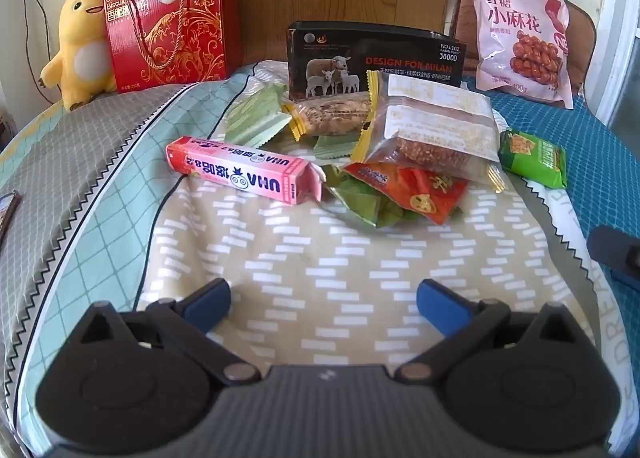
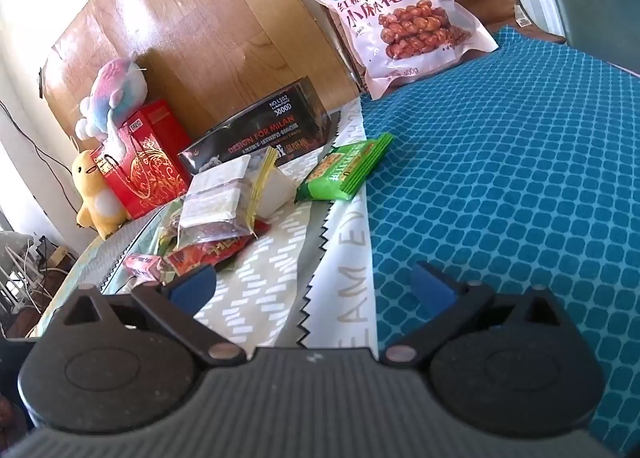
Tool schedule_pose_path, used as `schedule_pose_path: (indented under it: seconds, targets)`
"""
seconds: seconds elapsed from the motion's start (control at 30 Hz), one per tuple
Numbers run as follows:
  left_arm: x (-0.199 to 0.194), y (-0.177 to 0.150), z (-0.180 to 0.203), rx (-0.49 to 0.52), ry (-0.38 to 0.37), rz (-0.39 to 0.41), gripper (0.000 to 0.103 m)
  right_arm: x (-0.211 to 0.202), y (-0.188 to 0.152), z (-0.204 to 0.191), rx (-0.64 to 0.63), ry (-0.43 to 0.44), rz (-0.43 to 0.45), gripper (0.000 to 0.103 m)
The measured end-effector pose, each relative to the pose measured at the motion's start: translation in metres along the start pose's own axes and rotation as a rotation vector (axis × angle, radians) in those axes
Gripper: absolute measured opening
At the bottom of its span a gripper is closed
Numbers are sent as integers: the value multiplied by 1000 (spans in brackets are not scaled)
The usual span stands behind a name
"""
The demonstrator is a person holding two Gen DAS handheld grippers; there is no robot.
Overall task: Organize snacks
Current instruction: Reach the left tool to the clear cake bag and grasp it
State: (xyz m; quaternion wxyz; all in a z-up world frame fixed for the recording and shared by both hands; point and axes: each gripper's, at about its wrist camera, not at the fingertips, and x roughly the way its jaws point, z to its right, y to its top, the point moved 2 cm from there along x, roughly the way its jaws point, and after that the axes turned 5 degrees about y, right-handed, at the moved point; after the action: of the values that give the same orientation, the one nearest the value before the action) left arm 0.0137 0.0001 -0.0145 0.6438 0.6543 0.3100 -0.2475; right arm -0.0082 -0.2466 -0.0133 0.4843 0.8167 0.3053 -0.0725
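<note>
Bare quilt [image 1: 320,258] before snack heap [image 1: 400,162]

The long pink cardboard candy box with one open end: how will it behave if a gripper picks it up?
The long pink cardboard candy box looks stiff and probably light. Its flat sides should keep it from rolling. Its end flap hangs open, so contents might slide out if tilted.

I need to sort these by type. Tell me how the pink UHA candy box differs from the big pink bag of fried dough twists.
The pink UHA candy box is a slim rigid carton; the pink bag of dough twists is a soft, puffy pouch. The box lies flat on the bedspread beside the snack pile; the bag stands propped upright at the back on the blue cover. The box's end flap is open; the bag looks sealed. Both are pink with printed lettering.
</note>
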Motion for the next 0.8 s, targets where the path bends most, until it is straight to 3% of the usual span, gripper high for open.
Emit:
schedule_pose_path:
  seconds: [0.13, 0.27, 0.4, 0.5, 0.57, 0.67, 0.8]
  targets:
    - [-1, 0, -3, -7, -17, 4, 103, -1, -1, -2, -3, -8, -1, 99]
    - [-8, -5, -16, -26, -93, 39, 103, 0, -1, -4, -41, -10, 3, 90]
    - [-11, -18, -22, -2, -164, 116, 103, 7, 3, -12, -132, 9, -20, 72]
    - [-14, -18, -28, 26, -214, 123, 103, 17, 9, -21, -187, 44, -34, 60]
    - [-16, -8, -39, -18, -250, 126, 95, 22, 14, -27, -228, 67, -32, 56]
    - [-22, 20, -51, -30, -290, 207, 90, 31, 21, -37, -303, 99, -24, 55]
    - [-18, 65, -56, -86, -432, 237, 81, 45, 28, -49, -412, 114, -41, 56]
